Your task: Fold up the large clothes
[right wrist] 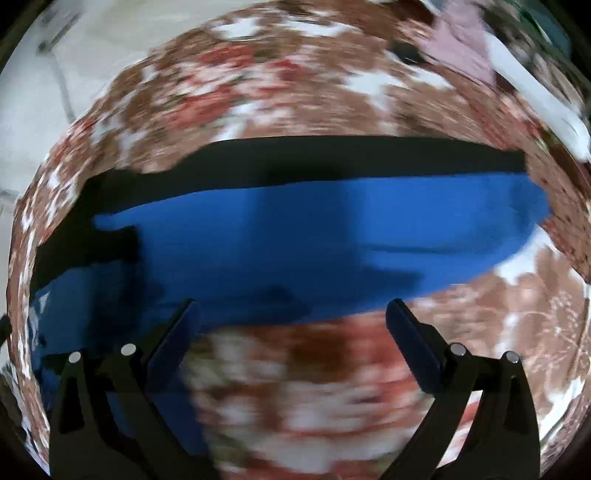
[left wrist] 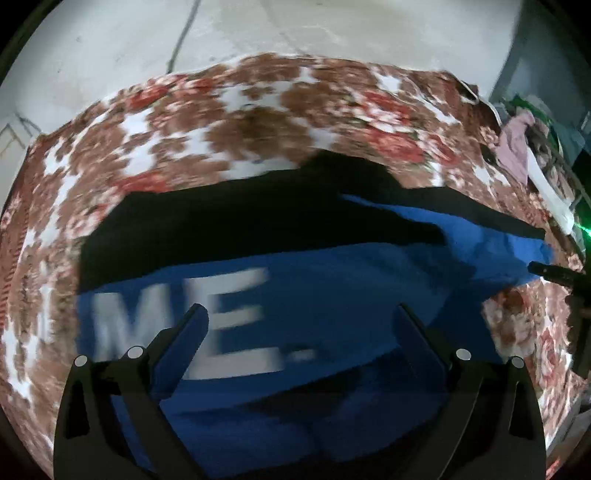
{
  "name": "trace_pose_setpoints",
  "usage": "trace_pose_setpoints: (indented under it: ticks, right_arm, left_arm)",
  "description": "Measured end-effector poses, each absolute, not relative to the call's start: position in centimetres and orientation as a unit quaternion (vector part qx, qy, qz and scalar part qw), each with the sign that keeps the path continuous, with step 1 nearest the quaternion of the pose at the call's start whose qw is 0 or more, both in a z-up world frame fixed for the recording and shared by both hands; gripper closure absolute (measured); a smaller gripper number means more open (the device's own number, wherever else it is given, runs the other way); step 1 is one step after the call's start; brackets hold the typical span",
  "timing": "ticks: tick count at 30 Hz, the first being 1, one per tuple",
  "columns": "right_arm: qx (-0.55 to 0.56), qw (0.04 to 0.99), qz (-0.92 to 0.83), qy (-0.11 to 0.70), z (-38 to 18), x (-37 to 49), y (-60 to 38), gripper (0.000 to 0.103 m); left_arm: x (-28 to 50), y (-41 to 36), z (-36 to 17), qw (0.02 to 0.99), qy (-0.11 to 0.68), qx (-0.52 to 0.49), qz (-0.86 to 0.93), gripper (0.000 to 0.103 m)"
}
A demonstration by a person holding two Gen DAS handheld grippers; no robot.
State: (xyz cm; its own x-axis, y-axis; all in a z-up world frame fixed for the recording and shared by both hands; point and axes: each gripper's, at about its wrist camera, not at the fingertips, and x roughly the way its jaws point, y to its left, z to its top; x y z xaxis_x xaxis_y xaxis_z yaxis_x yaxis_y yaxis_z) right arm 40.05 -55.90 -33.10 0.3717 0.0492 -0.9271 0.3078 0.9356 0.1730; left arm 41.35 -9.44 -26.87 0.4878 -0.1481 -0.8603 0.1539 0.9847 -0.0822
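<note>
A large blue garment [left wrist: 332,288] with white letters "ME." and black parts [left wrist: 229,221] lies spread on a floral bedspread [left wrist: 258,110]. My left gripper [left wrist: 301,314] hovers over the blue body near the letters, open, with nothing between its fingers. One blue sleeve [left wrist: 495,243] stretches right, and the other gripper's dark tip [left wrist: 550,271] shows near its end. In the right wrist view the blue sleeve [right wrist: 332,229] with a black band [right wrist: 332,155] behind it runs across the frame. My right gripper [right wrist: 291,308] is open at the sleeve's near edge, holding nothing. Both views are blurred.
The floral bedspread [right wrist: 295,74] covers the whole surface. A heap of other clothes, pink and white [left wrist: 517,144], lies at the far right edge. The same pink and white clothes [right wrist: 480,48] show top right. Pale floor [left wrist: 147,33] lies beyond the bed.
</note>
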Motion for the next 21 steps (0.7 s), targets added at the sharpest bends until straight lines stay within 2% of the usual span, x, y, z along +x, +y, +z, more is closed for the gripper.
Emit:
trace_pose_setpoints:
  ticks: [3, 8, 11, 13, 15, 21]
  right_arm:
    - [0.190, 0.804, -0.105, 0.554, -33.6, 39.3, -62.3, 0.005]
    - [0.239, 0.793, -0.133, 0.544, -34.3, 38.3, -72.2, 0.005]
    - [0.289, 0.781, -0.133, 0.538, -34.6, 38.1, -76.6, 0.005]
    - [0.316, 0.775, -0.130, 0.532, -34.7, 38.0, -78.5, 0.005]
    - [0.346, 0.770, -0.124, 0.522, -34.8, 38.1, -79.8, 0.005]
    - [0.436, 0.742, -0.104, 0.499, -37.0, 39.3, -81.4, 0.005]
  left_arm:
    - [41.5, -15.4, -28.8, 0.851, 0.521, 0.034, -0.056, 0.006]
    - [42.6, -22.2, -29.8, 0.847, 0.531, 0.007, -0.028, 0.006]
    - [43.6, -25.8, -31.0, 0.850, 0.525, 0.045, -0.007, 0.006]
    - [44.2, -27.8, -33.5, 0.833, 0.547, 0.086, -0.001, 0.006]
    - [44.8, -29.2, -38.5, 0.770, 0.623, 0.140, 0.005, 0.005]
    - [44.0, -27.9, -39.1, 0.803, 0.586, 0.107, -0.002, 0.004]
